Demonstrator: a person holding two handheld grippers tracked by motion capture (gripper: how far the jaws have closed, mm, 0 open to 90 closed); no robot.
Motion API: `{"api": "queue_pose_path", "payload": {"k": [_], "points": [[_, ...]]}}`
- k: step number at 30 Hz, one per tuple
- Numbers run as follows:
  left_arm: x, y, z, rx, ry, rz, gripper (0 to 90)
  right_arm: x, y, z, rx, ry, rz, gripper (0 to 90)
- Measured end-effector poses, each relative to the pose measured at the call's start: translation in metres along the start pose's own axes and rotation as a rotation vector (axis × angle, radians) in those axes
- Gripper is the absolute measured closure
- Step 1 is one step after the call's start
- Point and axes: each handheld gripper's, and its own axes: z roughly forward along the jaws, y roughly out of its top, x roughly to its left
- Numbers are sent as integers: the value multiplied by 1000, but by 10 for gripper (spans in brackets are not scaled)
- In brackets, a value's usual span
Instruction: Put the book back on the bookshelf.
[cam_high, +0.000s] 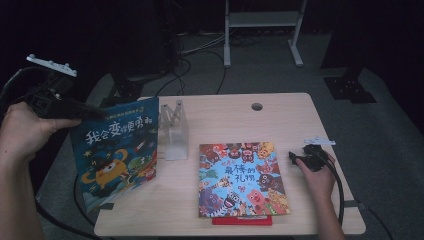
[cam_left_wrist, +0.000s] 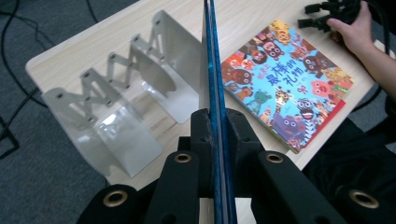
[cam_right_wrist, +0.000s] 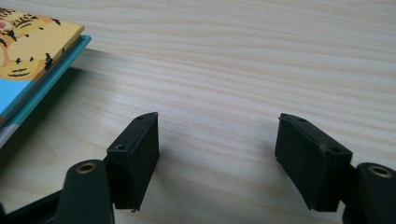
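A: What takes up the most room?

B: The pale wooden worktop (cam_high: 280, 115), filling the middle of the high view, with dark carpet and cables around it.

A: And on it?

B: A picture book with animal faces (cam_high: 242, 180) lies flat at lower centre, stacked on a red book (cam_high: 242, 220) whose edge peeps out beneath it. In the left gripper view the same book sits at the right of the frame (cam_left_wrist: 287, 84).

A: The other book?

B: The blue monster book (cam_high: 116, 150) stands upright at the left of the high view, at the worktop's left edge. The left gripper (cam_high: 92, 114) holds it by the top edge. In the left gripper view its jaws are closed tight on the book's thin blue edge (cam_left_wrist: 215, 70), which runs straight up the middle of the frame.

A: What is beside it?

B: A metal book stand (cam_high: 173, 131), just to the right of the blue book in the high view; at the left in the left gripper view (cam_left_wrist: 126, 107), its zigzag linkage joins the plates.

A: The right gripper?

B: The right gripper (cam_high: 296, 159) sits at centre right of the high view, near the animal book's right edge. In the right gripper view its jaws (cam_right_wrist: 217, 154) stand partly apart, holding nothing, over bare wood, with the book's corner (cam_right_wrist: 32, 51) at upper left.
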Motion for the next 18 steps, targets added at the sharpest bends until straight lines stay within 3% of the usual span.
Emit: {"api": "queue_pose_path", "payload": {"k": [9, 18], "points": [[18, -15, -19, -45, 57, -71, 827, 0, 0, 0, 0, -2, 4, 300], [38, -23, -25, -83, 108, -152, 827, 0, 0, 0, 0, -2, 4, 300]]}}
